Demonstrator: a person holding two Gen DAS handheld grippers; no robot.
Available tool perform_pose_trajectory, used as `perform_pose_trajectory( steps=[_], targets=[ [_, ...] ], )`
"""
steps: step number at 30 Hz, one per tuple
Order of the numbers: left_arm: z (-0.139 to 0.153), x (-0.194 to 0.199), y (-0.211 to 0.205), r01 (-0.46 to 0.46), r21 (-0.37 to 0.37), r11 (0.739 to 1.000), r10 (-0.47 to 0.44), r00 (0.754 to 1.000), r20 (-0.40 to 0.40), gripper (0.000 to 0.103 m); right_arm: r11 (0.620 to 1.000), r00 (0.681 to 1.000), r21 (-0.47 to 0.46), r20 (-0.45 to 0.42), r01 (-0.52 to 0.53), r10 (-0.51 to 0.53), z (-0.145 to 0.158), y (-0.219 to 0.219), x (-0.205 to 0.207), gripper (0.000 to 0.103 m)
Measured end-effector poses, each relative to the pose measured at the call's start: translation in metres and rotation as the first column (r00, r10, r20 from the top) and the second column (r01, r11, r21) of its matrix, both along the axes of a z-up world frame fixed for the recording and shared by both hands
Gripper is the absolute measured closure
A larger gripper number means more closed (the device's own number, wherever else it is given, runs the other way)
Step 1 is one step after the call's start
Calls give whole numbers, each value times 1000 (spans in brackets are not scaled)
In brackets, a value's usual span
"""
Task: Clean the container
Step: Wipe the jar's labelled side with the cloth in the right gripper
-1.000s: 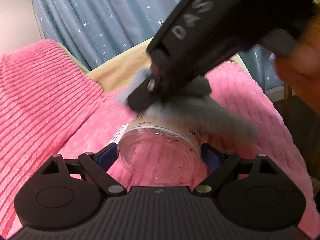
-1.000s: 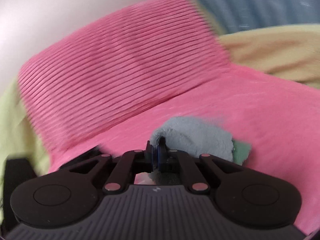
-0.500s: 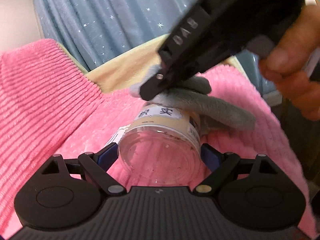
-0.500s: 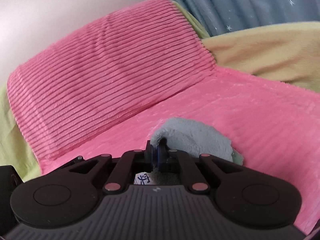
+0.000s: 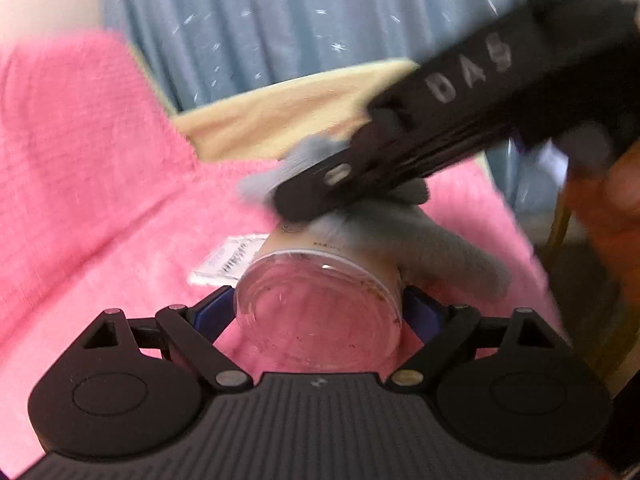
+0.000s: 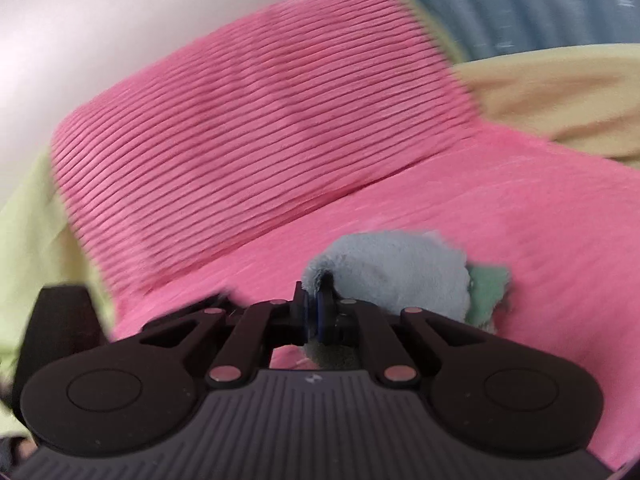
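A pink ribbed blanket [image 5: 100,184] covers the work surface and rises into a thick fold [image 6: 256,128] on the left of the right wrist view. Behind it hangs a blue star-patterned curtain [image 5: 280,20], with a yellow cloth [image 5: 288,116] between curtain and blanket.

The right gripper [image 5: 304,196] enters the left wrist view from the upper right, its black body marked "DAS", and is blurred. A hand [image 5: 616,208] shows at the right edge behind it. In the right wrist view its fingers [image 6: 322,304] are pressed together, pinching a grey cloth [image 6: 392,272] with a green patch [image 6: 486,292] on its right side.

The grey cloth [image 5: 440,240] lies against the upper side of the container [image 5: 320,300] and trails off to the right.

The left gripper [image 5: 320,308] holds the container, a clear plastic jar lying on its side with its clear end facing the camera. The blue pads [image 5: 212,312] are spread to the jar's width and clamp it from both sides. Small dark specks show inside the jar.

A white label [image 5: 232,260] lies on the blanket just beside the jar, at its left.
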State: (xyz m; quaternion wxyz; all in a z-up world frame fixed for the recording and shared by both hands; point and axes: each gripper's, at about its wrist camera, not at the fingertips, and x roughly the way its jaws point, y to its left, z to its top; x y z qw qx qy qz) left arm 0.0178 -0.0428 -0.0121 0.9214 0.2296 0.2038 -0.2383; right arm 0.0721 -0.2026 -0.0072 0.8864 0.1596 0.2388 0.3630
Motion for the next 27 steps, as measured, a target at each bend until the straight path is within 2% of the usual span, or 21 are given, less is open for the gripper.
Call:
perform_pose_trajectory(
  steps=[5,11,16,23,27],
  targets=[
    [-6,-9,-12,20,120,993,-29,997,74,14,998,998,5,0,57,-57,-2,-8,5,102],
    [-5,-9,-14,20,128,992,-30,997,74,13,990,990,17,-6,139,-139,-6,-20,13,102],
    [-2,-2,-10,6,66,998,-8,1000,24,12,987,987,19,-7,158,-158,-7,-22,15,102],
    [6,11,7,-27,-126,992,17,997,-73,11,985,985,22,-7,171,-171,-8,-24,16,102],
    [5,14,12,-30,-150,988,16,996,-92,11,985,985,22,-6,172,-172,-10,-23,16,102]
  ],
)
